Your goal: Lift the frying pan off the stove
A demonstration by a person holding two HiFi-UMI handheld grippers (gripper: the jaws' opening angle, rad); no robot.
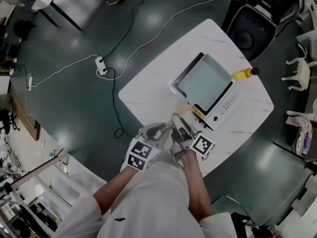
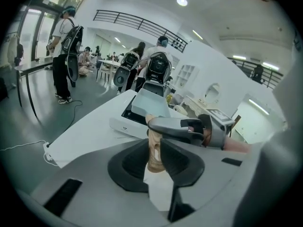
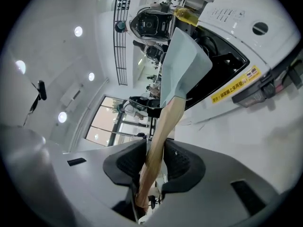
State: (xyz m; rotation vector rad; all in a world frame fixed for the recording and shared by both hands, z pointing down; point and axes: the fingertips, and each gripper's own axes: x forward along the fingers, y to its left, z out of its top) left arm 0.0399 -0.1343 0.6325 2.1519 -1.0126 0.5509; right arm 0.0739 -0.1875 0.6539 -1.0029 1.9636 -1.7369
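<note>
A square grey-blue frying pan (image 1: 205, 83) sits on the white stove (image 1: 227, 104), and its wooden handle (image 1: 182, 114) points toward me. Both grippers meet at that handle. My left gripper (image 1: 166, 128) comes in from the left. In the left gripper view its pads press on the end of the handle (image 2: 154, 152), with the pan (image 2: 149, 104) beyond. My right gripper (image 1: 181, 131) holds the handle just beside it. In the right gripper view the handle (image 3: 161, 136) runs between the closed pads up to the pan (image 3: 182, 65).
The stove stands on a white marble-look table (image 1: 148, 90) with bare top to its left. A yellow bottle (image 1: 243, 74) lies behind the stove. A power strip (image 1: 101, 66) and cables lie on the dark floor, and a black chair (image 1: 252, 29) stands beyond the table.
</note>
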